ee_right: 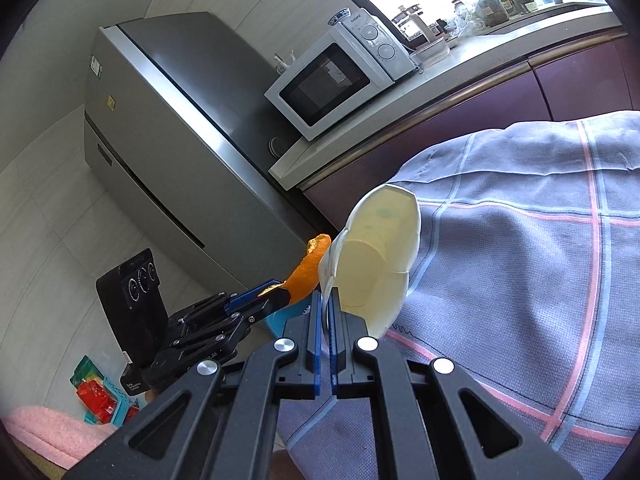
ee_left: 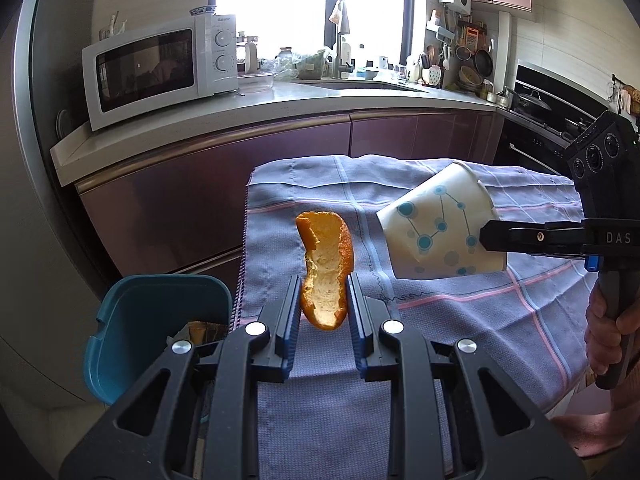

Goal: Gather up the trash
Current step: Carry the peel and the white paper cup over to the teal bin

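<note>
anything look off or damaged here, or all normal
The paper cup is damaged: it looks crushed out of round, pinched by its rim in the right gripper and tipped on its side above the cloth. The orange peel in the left gripper is plain trash. Nothing spilled.

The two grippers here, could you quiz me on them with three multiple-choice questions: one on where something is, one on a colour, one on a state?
1. Where is the bin?
A. On the cloth
B. Down to the left of the cloth-covered table, in the left wrist view
C. On the counter

2. What colour is the bin?
A. Teal blue
B. Red
C. White

3. How does the right gripper stand?
A. Wide open
B. Empty
C. Shut on the paper cup's rim

Answers:
1 B: it sits below the edge of the cloth.
2 A: its walls are teal.
3 C: its pads pinch the cup wall, while the left gripper holds the orange peel.
</note>
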`<act>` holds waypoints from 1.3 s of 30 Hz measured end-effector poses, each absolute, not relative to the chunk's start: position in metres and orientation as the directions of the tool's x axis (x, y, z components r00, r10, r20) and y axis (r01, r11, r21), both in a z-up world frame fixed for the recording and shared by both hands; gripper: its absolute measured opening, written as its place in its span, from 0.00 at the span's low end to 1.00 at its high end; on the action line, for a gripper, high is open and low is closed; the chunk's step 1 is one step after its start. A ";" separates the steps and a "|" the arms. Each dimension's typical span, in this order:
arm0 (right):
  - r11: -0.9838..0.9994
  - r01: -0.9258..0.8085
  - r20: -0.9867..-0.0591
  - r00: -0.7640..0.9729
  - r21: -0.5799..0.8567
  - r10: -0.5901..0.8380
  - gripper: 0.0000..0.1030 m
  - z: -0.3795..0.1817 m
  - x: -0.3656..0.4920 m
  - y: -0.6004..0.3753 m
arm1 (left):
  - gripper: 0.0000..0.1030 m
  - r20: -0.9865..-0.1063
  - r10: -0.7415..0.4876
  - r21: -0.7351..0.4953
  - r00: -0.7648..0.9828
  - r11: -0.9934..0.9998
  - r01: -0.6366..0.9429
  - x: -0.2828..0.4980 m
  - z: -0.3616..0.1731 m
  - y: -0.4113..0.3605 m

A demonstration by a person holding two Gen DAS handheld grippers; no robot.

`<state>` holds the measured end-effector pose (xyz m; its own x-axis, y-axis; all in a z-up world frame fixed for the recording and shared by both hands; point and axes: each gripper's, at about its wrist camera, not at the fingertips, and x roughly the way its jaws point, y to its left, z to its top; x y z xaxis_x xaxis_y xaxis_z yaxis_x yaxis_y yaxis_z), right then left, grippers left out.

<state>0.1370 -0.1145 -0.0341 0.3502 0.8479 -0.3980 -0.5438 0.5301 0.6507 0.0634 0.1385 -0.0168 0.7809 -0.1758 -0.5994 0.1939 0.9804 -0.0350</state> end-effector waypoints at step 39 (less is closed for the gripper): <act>0.473 -0.617 -0.438 0.221 0.629 0.871 0.02 -0.034 0.146 -0.055 | 0.22 -0.582 -0.051 -0.018 0.812 0.999 0.050 0.050 -0.013 0.199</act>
<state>0.1460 -0.0548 -0.0335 0.2215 0.8711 -0.4383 -0.6169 0.4732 0.6289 0.0501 0.1994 -0.0129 0.8116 -0.0510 -0.5820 0.0496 0.9986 -0.0183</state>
